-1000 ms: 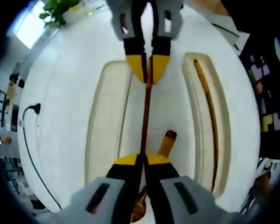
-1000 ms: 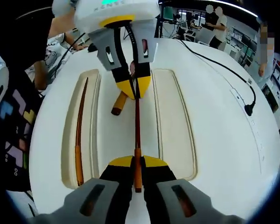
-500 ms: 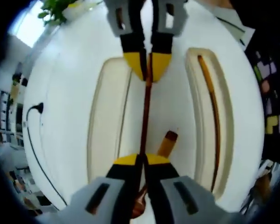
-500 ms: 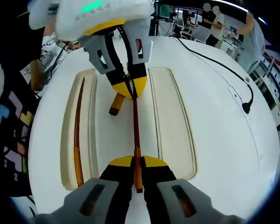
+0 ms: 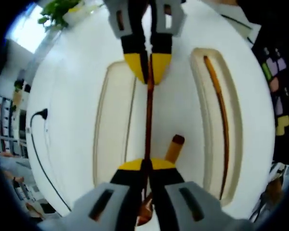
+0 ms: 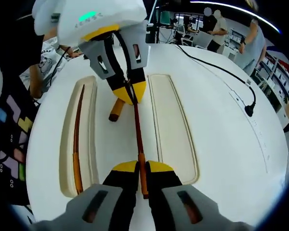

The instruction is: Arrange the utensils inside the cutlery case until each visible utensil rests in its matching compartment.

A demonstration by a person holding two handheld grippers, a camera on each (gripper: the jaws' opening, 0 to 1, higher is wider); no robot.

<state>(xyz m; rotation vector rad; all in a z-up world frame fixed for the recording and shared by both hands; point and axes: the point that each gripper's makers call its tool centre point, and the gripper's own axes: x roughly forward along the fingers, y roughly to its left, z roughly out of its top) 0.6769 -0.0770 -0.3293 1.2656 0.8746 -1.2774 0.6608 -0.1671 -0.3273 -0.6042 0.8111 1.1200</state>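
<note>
A chopstick is held at both ends above the cutlery case.

The chopstick [image 6: 138,139] is pinched by the right gripper [image 6: 140,168] at one end and the left gripper [image 6: 128,91] at the other. Its long axis is aligned with the vacant compartment [image 6: 171,125] just beside it; a second chopstick [image 6: 76,139] is seated in the far slot.

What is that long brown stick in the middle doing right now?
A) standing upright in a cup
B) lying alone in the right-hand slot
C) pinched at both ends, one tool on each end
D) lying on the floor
C: the left tool and the right tool each clamp an end of the long brown stick.
</note>
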